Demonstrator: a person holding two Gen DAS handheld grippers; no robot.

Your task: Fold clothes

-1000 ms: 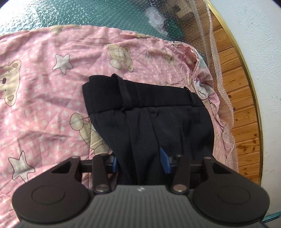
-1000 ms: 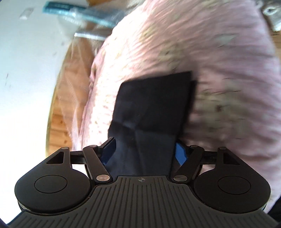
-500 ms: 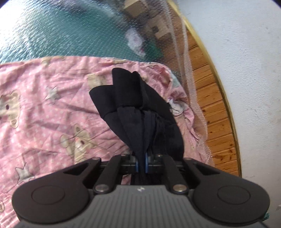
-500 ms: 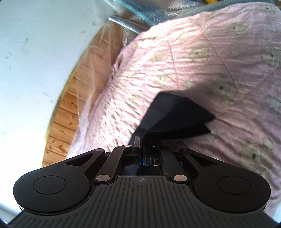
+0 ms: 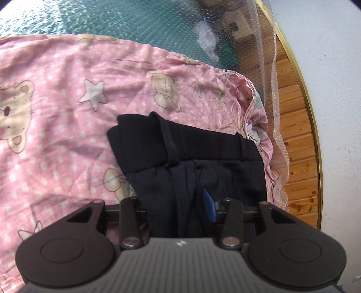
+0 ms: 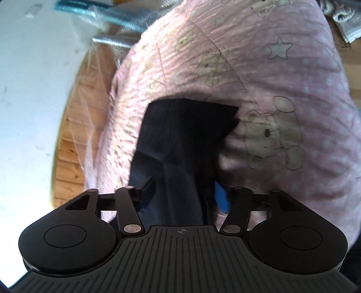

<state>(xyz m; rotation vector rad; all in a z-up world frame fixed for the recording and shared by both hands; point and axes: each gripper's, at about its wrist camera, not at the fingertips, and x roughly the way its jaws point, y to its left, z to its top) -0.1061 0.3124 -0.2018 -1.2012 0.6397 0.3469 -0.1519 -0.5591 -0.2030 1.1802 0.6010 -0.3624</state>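
A dark navy pair of trousers [image 5: 187, 153] lies folded on a pink bear-print blanket [image 5: 56, 126], waistband with belt loops toward the far side. My left gripper [image 5: 178, 202] is open, its jaws spread around the near part of the cloth; one blue pad [image 5: 208, 205] shows, the other is hidden by fabric. In the right wrist view the same trousers [image 6: 185, 126] lie on the blanket [image 6: 282, 67]. My right gripper [image 6: 182, 200] is open too, jaws on either side of the cloth, with a blue pad [image 6: 222, 200] showing on the right.
The blanket's right edge [image 5: 259, 112] ends near bubble wrap [image 5: 270, 67] and a wooden floor [image 5: 295, 135]. A teal textured surface [image 5: 112, 18] lies beyond the blanket. A white wall [image 6: 33, 90] stands left in the right wrist view.
Half a second ago both grippers were shut on the trousers, holding them bunched and lifted. Now both have opened and the trousers lie flat on the blanket again.
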